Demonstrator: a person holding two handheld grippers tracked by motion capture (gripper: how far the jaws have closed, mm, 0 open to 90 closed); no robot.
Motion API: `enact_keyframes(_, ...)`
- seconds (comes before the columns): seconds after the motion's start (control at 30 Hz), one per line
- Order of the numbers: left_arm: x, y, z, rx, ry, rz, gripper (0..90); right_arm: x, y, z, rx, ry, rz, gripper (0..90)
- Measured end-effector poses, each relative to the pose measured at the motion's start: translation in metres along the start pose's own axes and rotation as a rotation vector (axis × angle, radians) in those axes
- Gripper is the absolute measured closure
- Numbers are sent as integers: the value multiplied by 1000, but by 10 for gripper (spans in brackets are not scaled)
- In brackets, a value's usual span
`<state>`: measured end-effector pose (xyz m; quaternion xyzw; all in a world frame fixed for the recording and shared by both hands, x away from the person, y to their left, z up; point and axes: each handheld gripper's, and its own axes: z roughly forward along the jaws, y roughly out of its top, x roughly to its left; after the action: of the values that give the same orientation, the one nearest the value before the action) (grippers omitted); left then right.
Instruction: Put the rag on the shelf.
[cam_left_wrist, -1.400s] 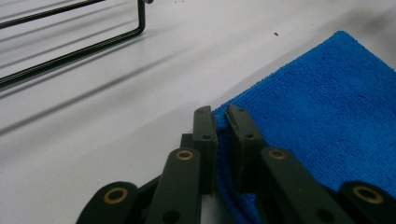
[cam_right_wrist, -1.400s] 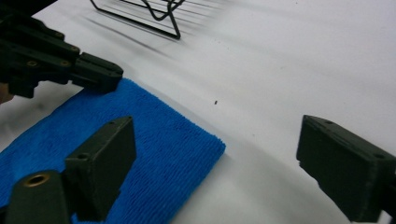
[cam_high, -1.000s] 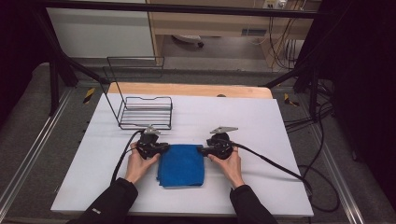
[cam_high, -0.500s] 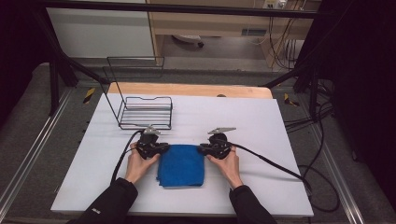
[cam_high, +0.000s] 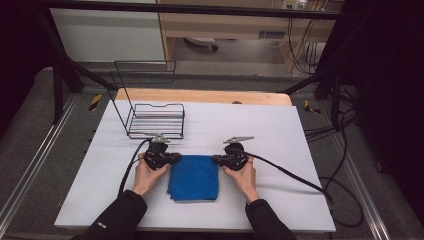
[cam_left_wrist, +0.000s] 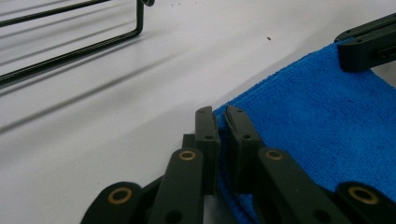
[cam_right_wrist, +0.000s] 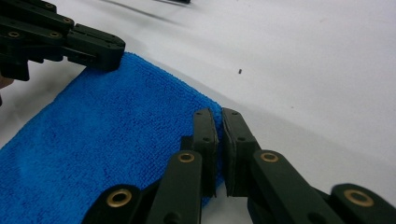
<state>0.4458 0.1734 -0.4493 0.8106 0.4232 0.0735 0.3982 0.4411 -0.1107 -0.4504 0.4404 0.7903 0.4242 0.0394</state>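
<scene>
High view: since a second ago the hands have kept their place; the blue microfibre cloth (cam_high: 194, 177) lies folded on the white worktop (cam_high: 260, 130), near the wire rack (cam_high: 155, 120).

Left gripper view: the left tongs (cam_left_wrist: 223, 122) are pressed together, pinching the cloth's corner.

Right gripper view: the right tongs (cam_right_wrist: 219, 122), which have just been closing, pinch the opposite corner.

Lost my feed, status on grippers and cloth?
Left gripper shut on cloth corner. Right gripper just closed on the other corner. Cloth flat on table. Rack clear behind.

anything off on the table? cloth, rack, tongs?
Nothing stands out. The blue cloth lies folded and flat on the white table, with the left tongs and right tongs each shut on a far corner. The wire rack stands upright behind, apart from the cloth.
</scene>
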Motion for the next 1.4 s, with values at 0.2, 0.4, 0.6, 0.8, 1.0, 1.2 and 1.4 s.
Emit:
enact_keyframes(0.2, -2, 3, -9, -35, -9, 6, 840, 3, 1, -6, -18, 8, -13, 858)
enact_keyframes(0.4, -5, 5, -18, -68, -17, 15, 840, 6, 3, -15, -47, 22, -26, 859)
enact_keyframes(0.6, -10, 6, -26, -100, -9, 32, 840, 9, 5, -22, -75, 31, -35, 858)
enact_keyframes(0.8, -14, 7, -35, -128, -1, 51, 841, 13, 7, -28, -101, 36, -52, 858)
enact_keyframes(1.0, -16, 7, -43, -145, -5, 54, 840, 17, 10, -34, -128, 49, -66, 858)
enact_keyframes(1.2, -20, 9, -48, -162, 0, 66, 840, 18, 11, -38, -144, 50, -73, 858)
enact_keyframes(1.4, -22, 10, -53, -179, 8, 67, 840, 23, 14, -43, -160, 43, -101, 858)
